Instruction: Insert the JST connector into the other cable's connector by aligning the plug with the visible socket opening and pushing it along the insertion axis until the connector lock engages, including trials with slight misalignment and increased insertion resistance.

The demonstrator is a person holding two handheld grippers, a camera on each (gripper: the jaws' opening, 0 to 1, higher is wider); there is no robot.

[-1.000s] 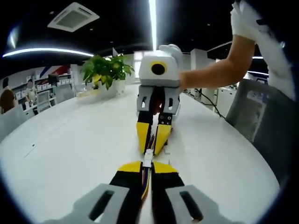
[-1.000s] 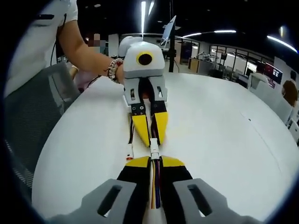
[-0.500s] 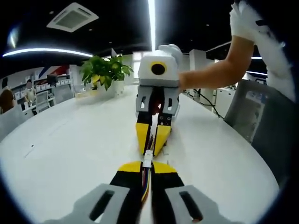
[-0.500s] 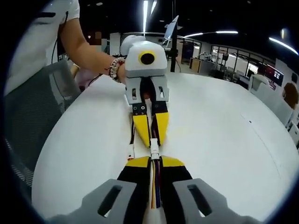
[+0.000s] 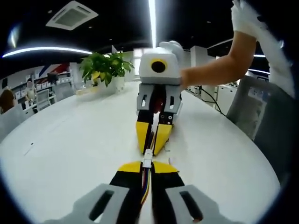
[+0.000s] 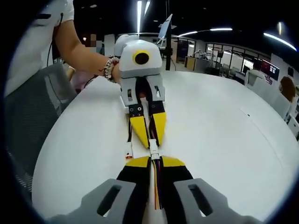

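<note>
My left gripper [image 5: 147, 166] is shut on a cable of coloured wires [image 5: 146, 183] that ends in a white JST connector [image 5: 147, 159]. Straight ahead, tip to tip with it, the right gripper [image 5: 150, 150] pinches the other cable. In the right gripper view my right gripper [image 6: 153, 161] is shut on a striped cable [image 6: 154, 186], whose white connector [image 6: 153, 150] sticks out in front. It meets the left gripper [image 6: 151, 145] and its cable there. Whether the two connectors are fully seated I cannot tell.
Both grippers hover low over a white round table [image 5: 70, 140]. A loose white plug [image 6: 128, 156] on red and black wires lies left of the tips. A person's arm [image 5: 219, 70], a grey mesh chair [image 6: 28, 116] and a potted plant [image 5: 105, 67] stand around.
Both views have shifted slightly with the hands. The grippers stay tip to tip, each still shut on its cable, with the white connectors between them.
</note>
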